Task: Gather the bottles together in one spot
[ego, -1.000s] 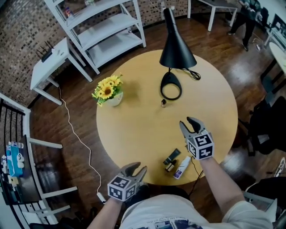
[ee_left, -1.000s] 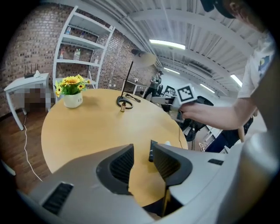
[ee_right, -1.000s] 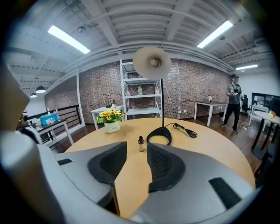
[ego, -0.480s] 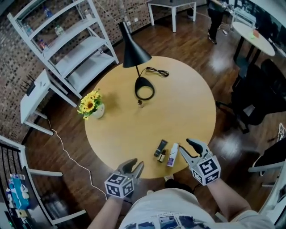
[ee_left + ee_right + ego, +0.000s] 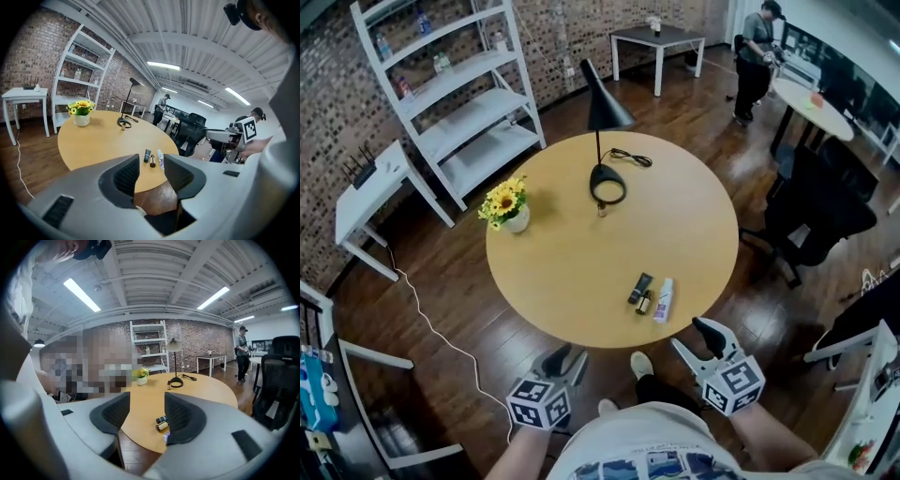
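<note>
**Left tongs** [image 5: 151, 160] and **right tongs** [image 5: 147, 398], shown held clear of the near edge of the table [image 5: 581, 272], above the floor. Both are released. The left jaws are parted with nothing between them. The right jaws have just been opening and are likewise empty.

A black tube [image 5: 640, 288] and a white bottle [image 5: 664, 300] are laid flat near that edge, with a small brown bottle [image 5: 645, 303] set between them. Their long axes are roughly parallel and directed away from the person, toward the lamp [image 5: 607, 108].
</note>
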Available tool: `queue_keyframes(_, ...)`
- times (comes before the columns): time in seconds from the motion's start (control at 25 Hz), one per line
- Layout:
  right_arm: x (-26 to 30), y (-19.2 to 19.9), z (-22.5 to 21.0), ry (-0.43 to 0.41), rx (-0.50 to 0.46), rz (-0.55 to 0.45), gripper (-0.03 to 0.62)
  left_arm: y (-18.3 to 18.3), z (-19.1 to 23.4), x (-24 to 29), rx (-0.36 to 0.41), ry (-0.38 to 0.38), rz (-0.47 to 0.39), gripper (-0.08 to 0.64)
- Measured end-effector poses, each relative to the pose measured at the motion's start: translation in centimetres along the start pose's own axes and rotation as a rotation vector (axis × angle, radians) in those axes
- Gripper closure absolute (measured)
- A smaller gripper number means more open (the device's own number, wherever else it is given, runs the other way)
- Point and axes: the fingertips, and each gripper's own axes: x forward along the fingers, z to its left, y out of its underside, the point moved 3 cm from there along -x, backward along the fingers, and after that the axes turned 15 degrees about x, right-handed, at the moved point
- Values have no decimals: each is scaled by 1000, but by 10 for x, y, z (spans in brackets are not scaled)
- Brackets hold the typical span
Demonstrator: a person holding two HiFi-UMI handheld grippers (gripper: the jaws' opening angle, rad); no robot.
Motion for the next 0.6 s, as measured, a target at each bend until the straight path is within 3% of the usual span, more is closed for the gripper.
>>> queue_keyframes(0.2, -38, 17, 32, 18, 115, -18, 335, 12, -3, -50, 24, -60, 9, 416)
queue_keyframes(0.44, -44, 28, 49, 11, 80, 11, 334, 19, -4, -75, -43, -65, -7, 416)
queue_keyframes(0.6, -35, 20, 51, -1, 60, 16, 334, 20, -3, -76, -43, -52, -22, 413)
